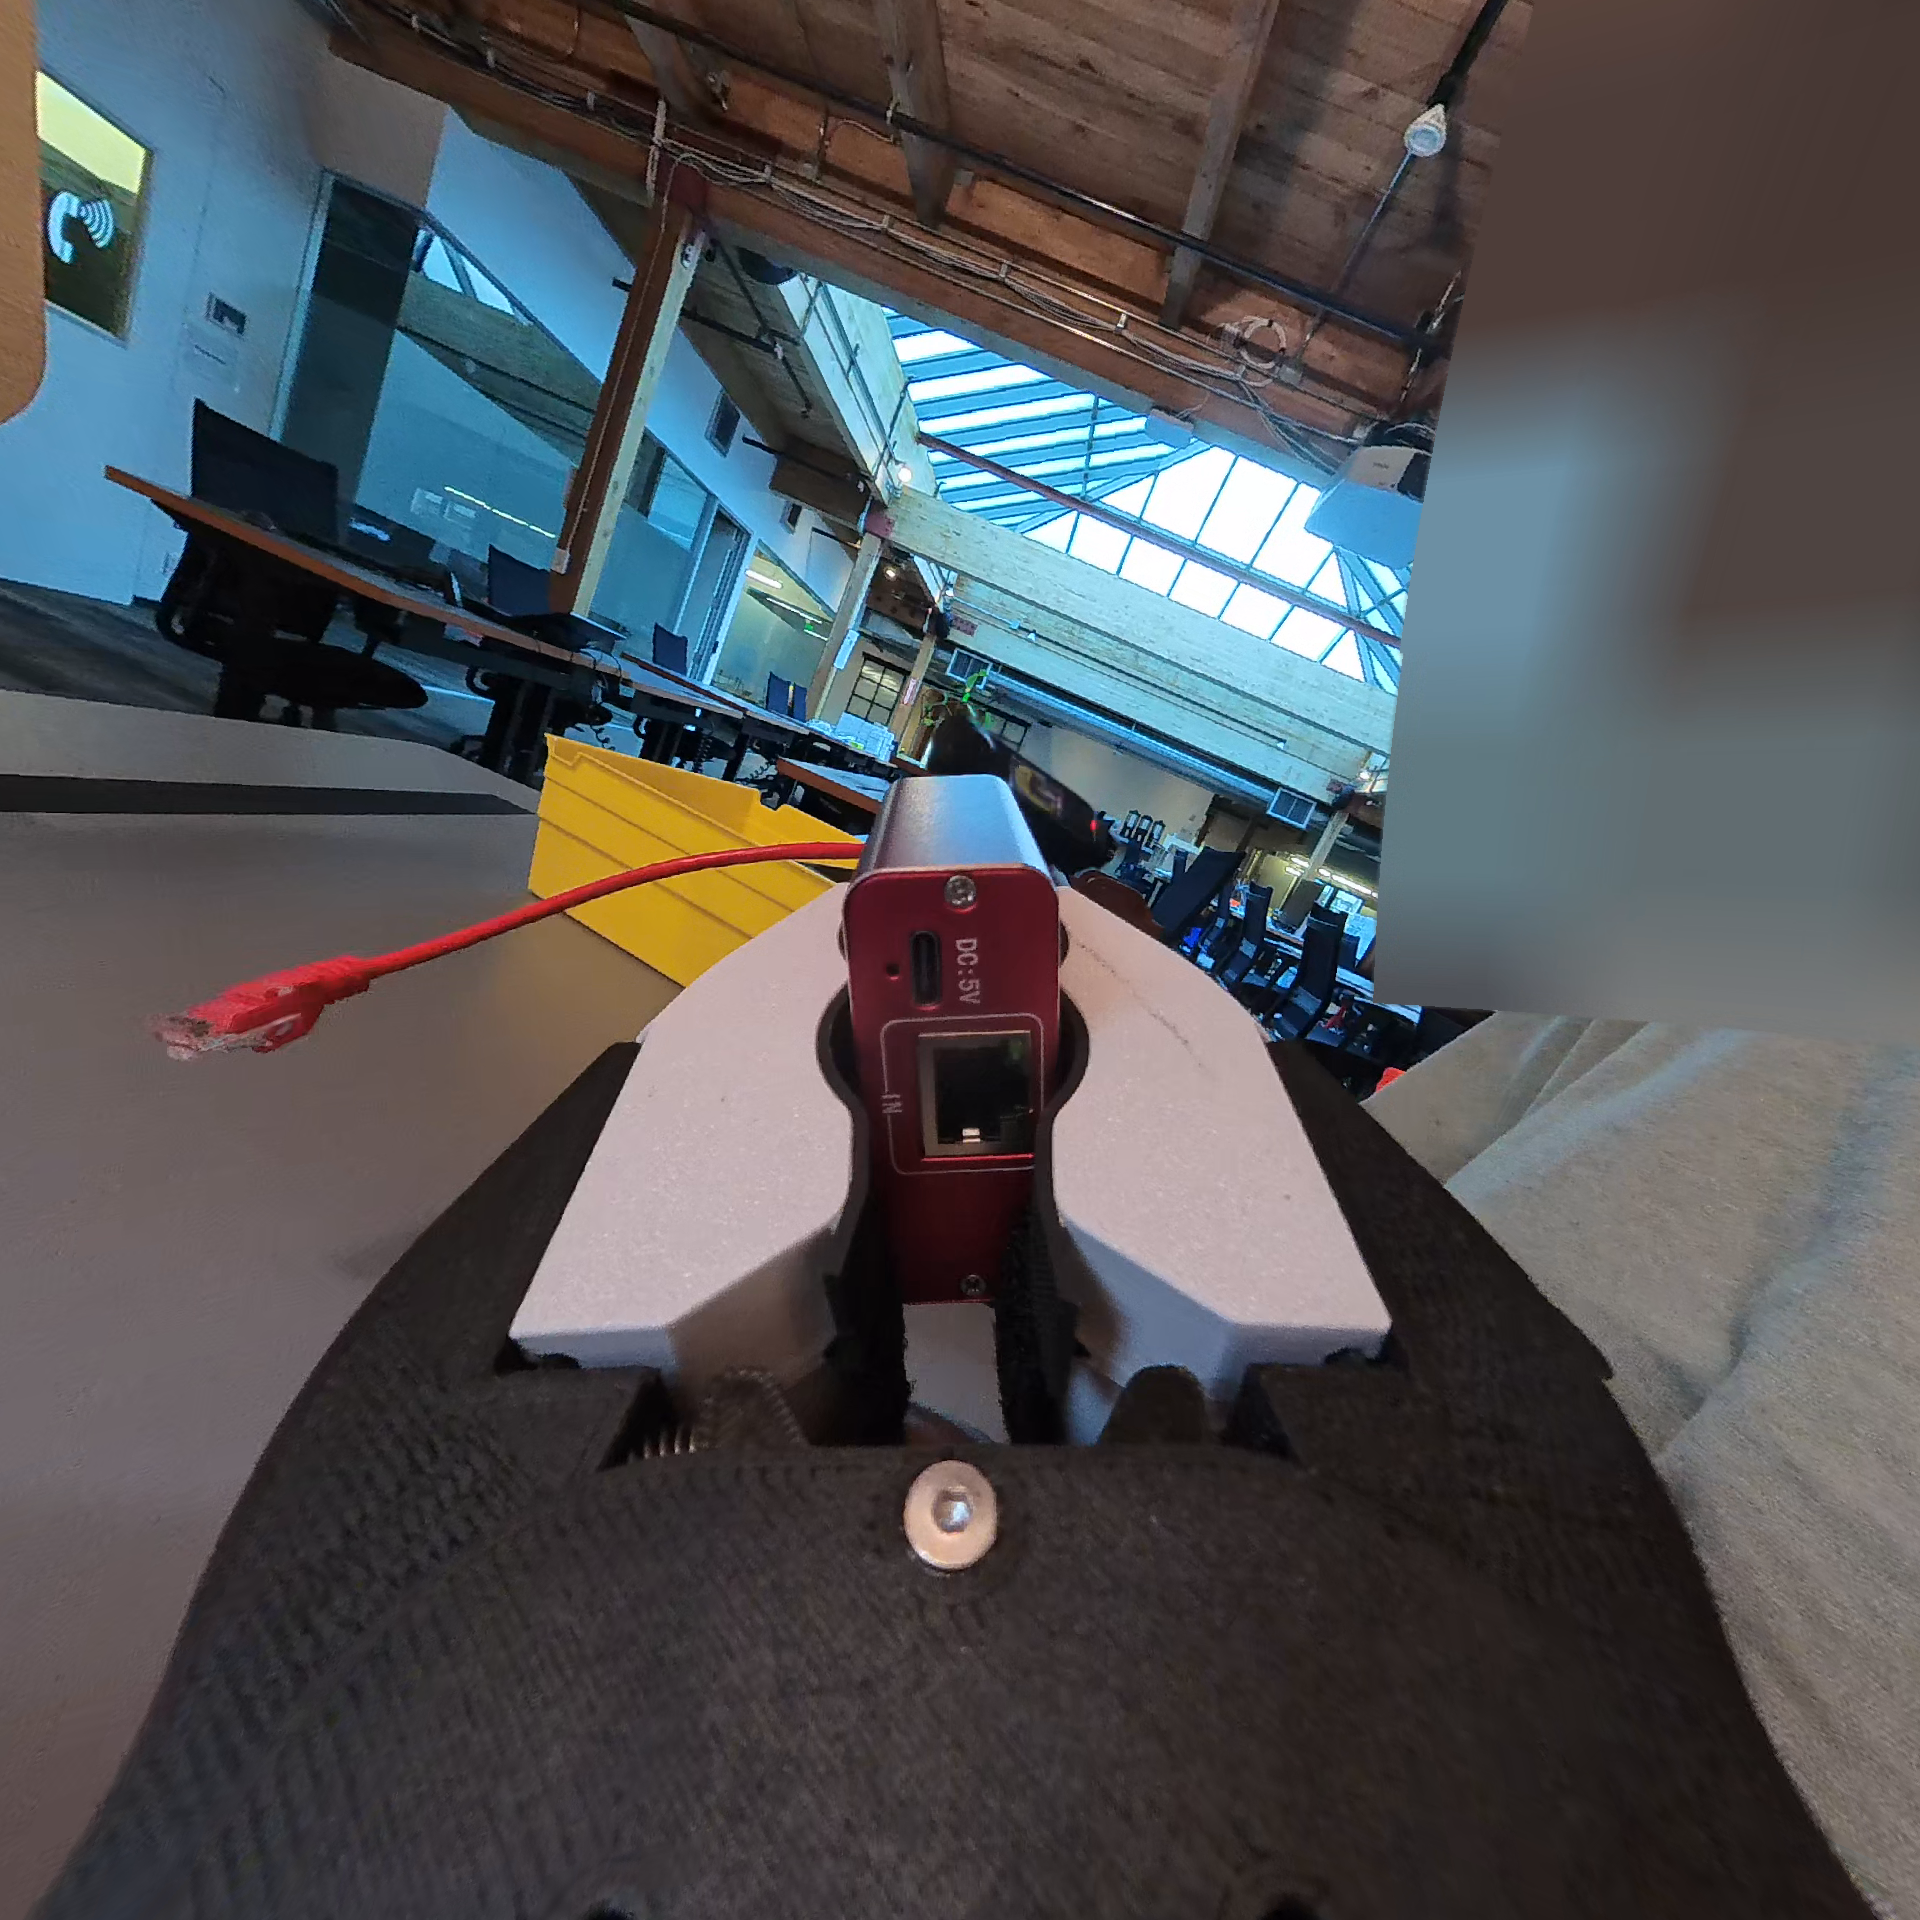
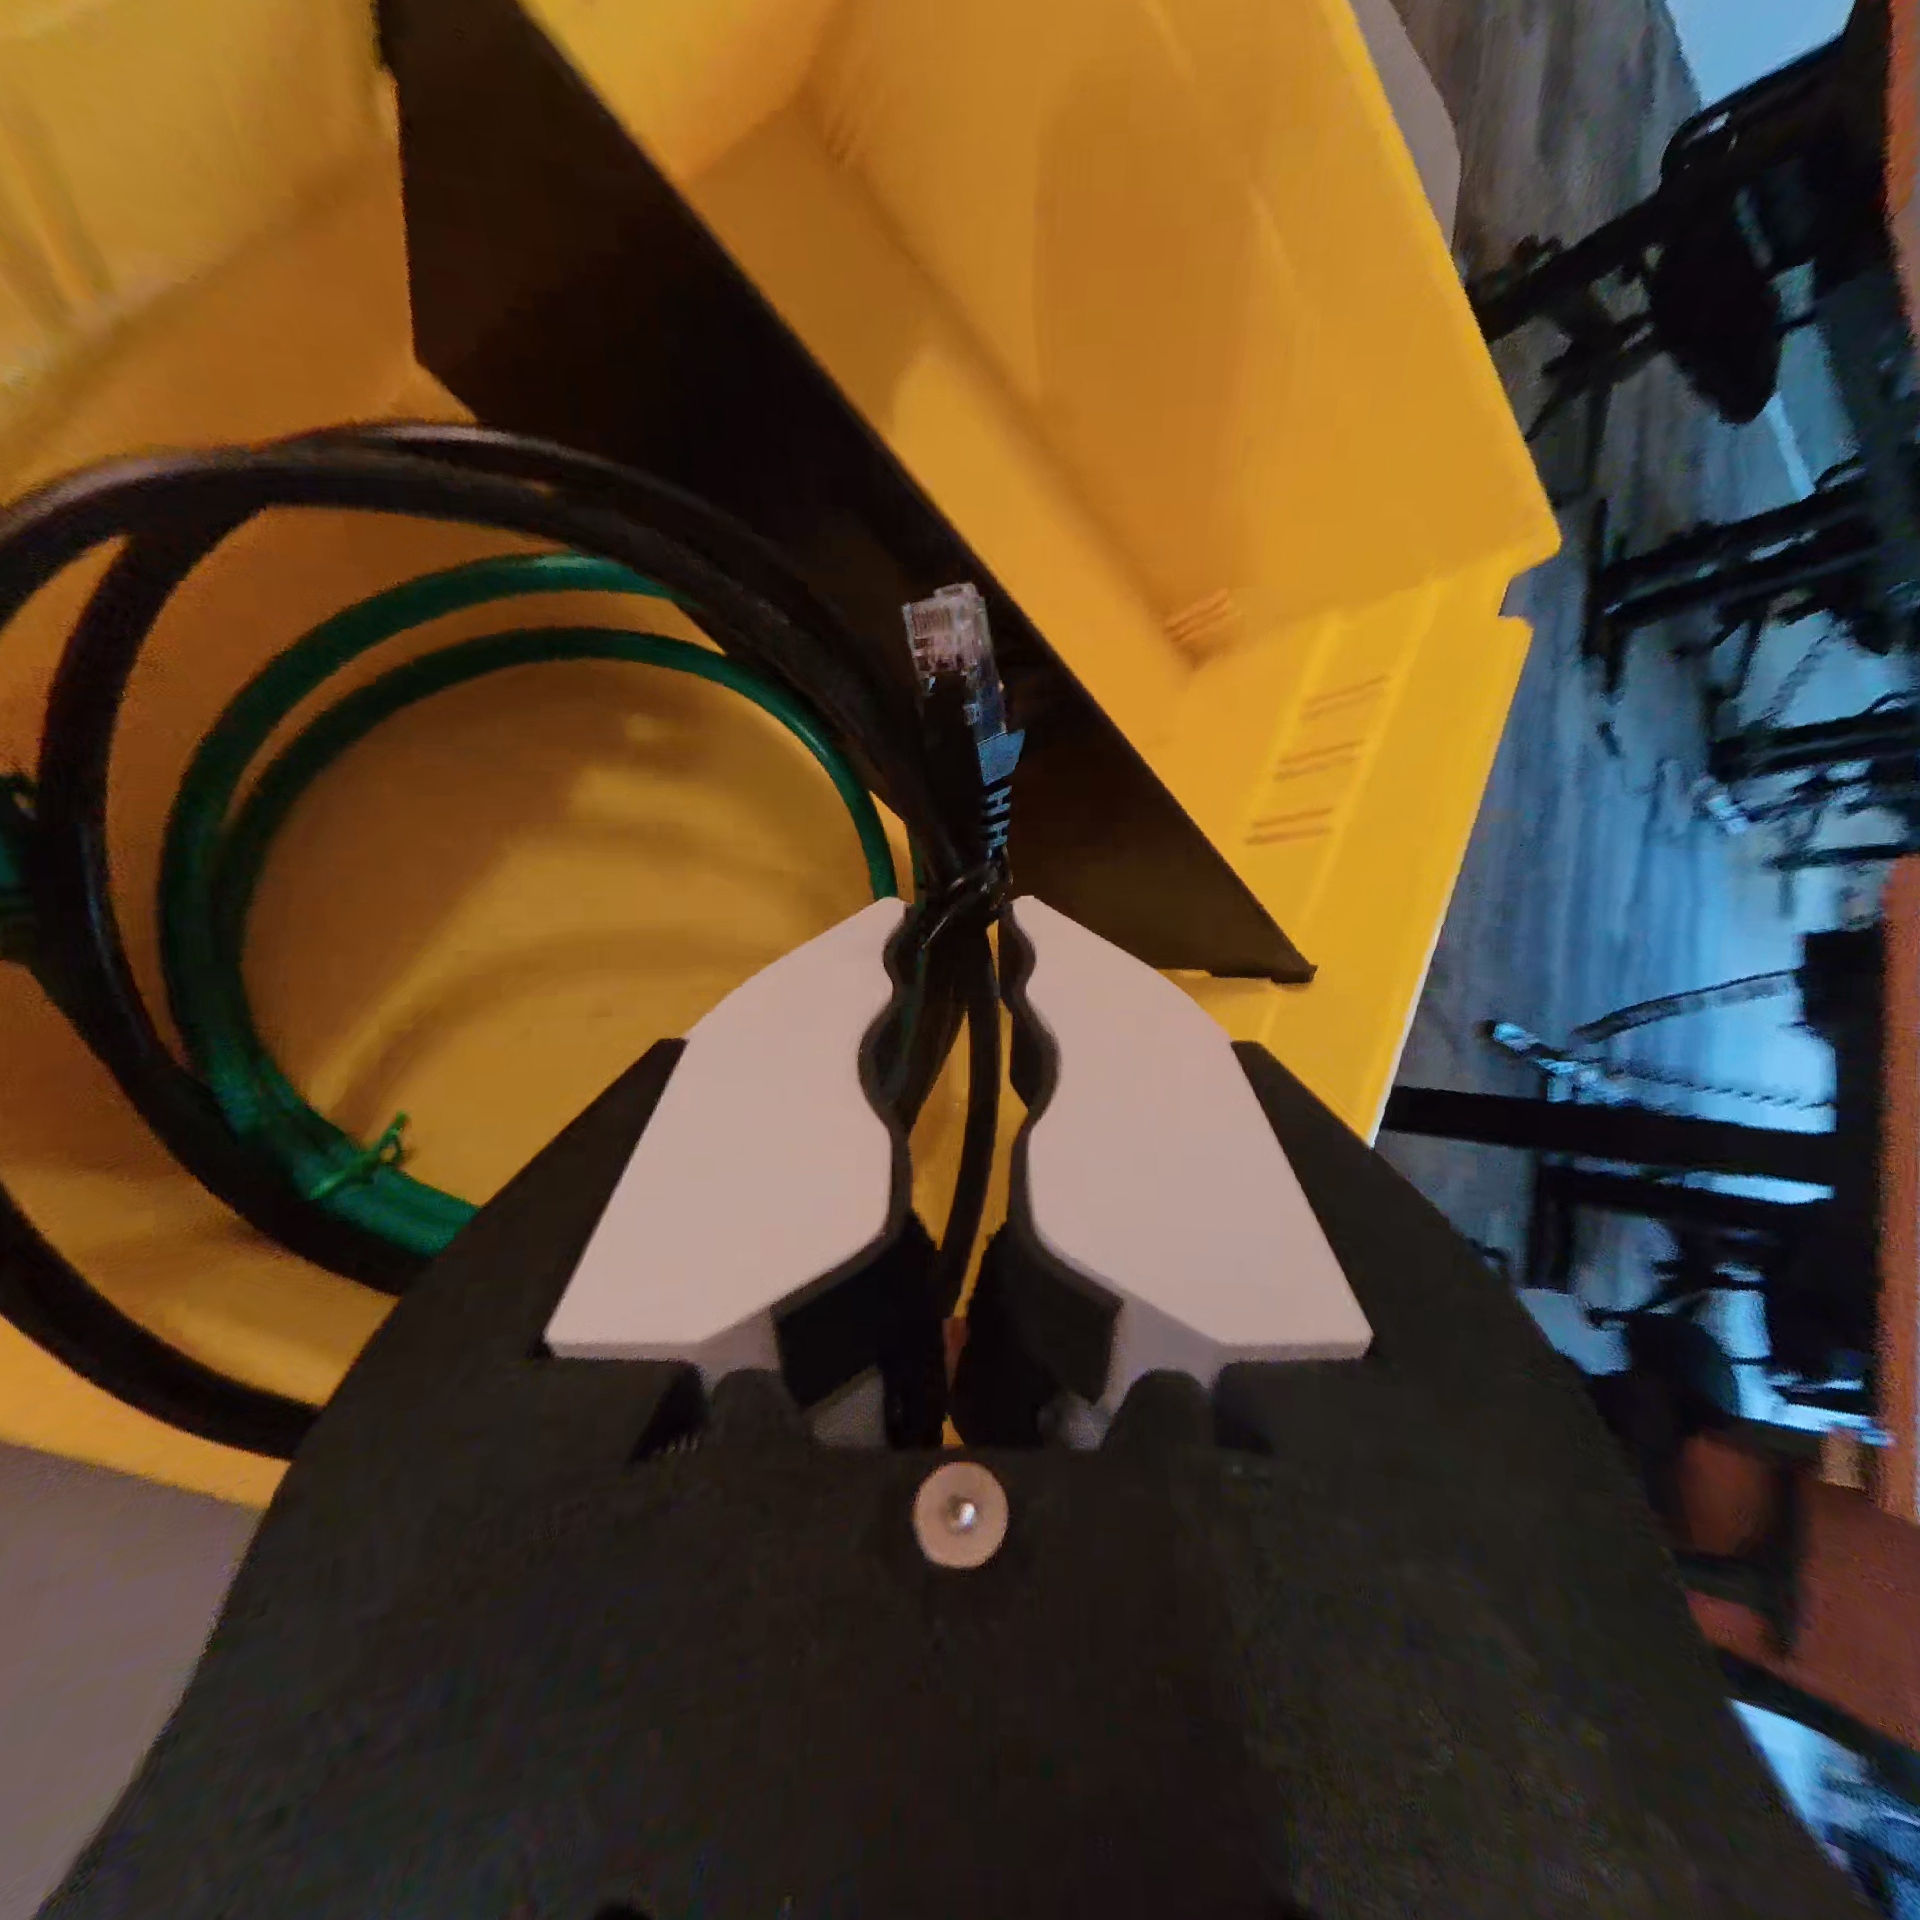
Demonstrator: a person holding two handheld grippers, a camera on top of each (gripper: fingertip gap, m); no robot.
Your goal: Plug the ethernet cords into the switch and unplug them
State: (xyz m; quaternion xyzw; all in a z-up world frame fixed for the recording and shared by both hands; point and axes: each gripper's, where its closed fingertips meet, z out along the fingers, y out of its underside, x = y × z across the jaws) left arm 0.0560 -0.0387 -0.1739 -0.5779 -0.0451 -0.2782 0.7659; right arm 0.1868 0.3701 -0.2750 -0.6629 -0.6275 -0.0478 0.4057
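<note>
Left wrist view: the switch (image 1: pixel 954 1039) was clamped by the left gripper (image 1: pixel 956 997), lengthwise along its fingers. The black cord (image 2: pixel 961 821) was pinched by the right gripper (image 2: pixel 954 914), plug pointing forward.

The black cord (image 2: pixel 114 935) runs off the left edge, and the switch (image 1: pixel 951 1039) hides its own far end.

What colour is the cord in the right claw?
Black cord, clear plug; the right wrist view shows it best.
</note>
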